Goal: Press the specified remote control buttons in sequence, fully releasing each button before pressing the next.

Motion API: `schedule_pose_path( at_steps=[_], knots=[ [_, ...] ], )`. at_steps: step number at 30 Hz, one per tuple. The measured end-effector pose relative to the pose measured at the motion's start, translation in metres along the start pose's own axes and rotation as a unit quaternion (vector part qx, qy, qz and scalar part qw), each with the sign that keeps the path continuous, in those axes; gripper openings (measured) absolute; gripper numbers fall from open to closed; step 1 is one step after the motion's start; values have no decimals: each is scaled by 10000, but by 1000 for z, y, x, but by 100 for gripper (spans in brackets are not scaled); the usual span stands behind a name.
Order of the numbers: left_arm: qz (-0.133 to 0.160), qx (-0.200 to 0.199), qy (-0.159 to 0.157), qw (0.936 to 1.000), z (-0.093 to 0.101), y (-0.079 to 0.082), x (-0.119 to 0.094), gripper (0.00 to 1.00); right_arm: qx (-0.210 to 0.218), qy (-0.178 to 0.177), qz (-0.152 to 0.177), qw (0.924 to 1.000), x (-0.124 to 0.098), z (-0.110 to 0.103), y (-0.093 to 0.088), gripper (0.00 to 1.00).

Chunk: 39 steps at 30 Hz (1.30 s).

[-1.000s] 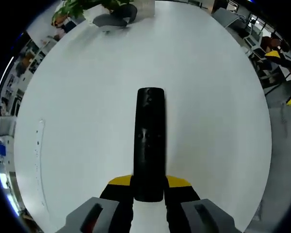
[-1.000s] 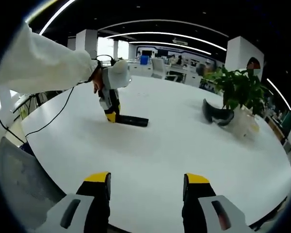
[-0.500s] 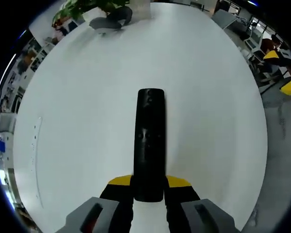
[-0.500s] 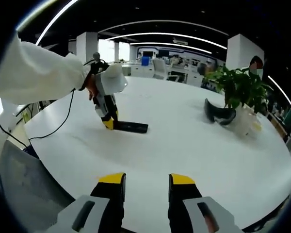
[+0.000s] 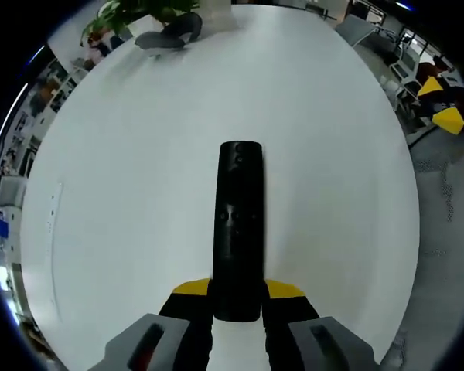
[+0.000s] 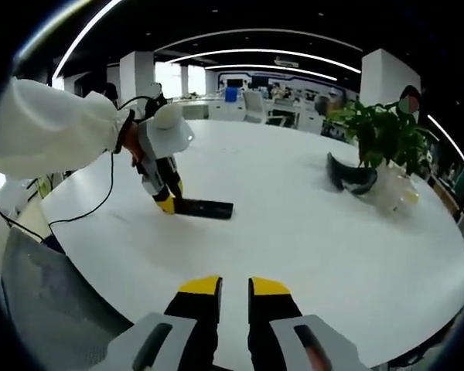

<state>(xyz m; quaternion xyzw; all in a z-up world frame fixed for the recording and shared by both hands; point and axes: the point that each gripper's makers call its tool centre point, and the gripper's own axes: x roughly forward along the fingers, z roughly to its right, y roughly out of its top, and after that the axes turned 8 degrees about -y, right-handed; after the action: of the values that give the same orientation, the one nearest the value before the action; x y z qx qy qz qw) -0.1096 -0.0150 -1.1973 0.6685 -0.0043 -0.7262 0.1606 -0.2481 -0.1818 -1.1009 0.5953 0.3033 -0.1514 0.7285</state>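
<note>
Left claw (image 5: 237, 297) is clamped on the near end of the remote control (image 5: 239, 224), its yellow-tipped jaws pressed against the two long sides, so the slim black body lies lengthwise ahead of it on the white counter (image 5: 139, 193). In the right gripper view that same left claw (image 6: 168, 204) shows at a distance, held by a hand in a white sleeve (image 6: 46, 135), with the remote control (image 6: 204, 208) flat on the counter (image 6: 309, 224) beside its tips. Right claw (image 6: 233, 287) hovers above the counter's near edge with nothing between its jaws, which stand almost together with only a thin slit left. The remote looks light, rigid and smooth-cased, likely to skate on the glossy top under a push, so the pinch across its narrow tail seems the sensible place to steady it, leaving the button face uncovered. A round button cluster sits mid-body, with smaller keys near the far end; their markings are too small to read. Pressing would probably want one nearly closed tip brought straight down, gently, then lifted clear. A potted plant (image 6: 383, 139) and a dark curved object (image 6: 348, 179) stand well apart from the remote.
</note>
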Motion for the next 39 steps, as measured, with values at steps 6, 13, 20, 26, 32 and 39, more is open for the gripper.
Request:
schedule_pose_path(
  at_steps=[6, 13, 20, 26, 32, 39],
  knots=[
    [47, 18, -17, 10000, 17, -2, 1, 23, 11, 13, 23, 10000, -2, -1, 1, 6],
    [49, 26, -15, 10000, 35, -4, 3, 23, 43, 22, -32, 10000, -2, -2, -1, 0],
    [-40, 102, -36, 9999, 54, -7, 4, 23, 43, 37, -102, 9999, -2, -4, -2, 0],
    [115, 32, -37, 9999, 68, -9, 4, 23, -14, 110, -157, 9998, -3, -9, -4, 0],
    [153, -24, -16, 9999, 85, -10, 7, 23, -104, 239, -265, 9993, -3, -17, -7, 0],
    [242, 9, -33, 9997, 105, -11, 9, 23, -165, 328, -295, 9989, -4, -21, -8, 0]
  ],
)
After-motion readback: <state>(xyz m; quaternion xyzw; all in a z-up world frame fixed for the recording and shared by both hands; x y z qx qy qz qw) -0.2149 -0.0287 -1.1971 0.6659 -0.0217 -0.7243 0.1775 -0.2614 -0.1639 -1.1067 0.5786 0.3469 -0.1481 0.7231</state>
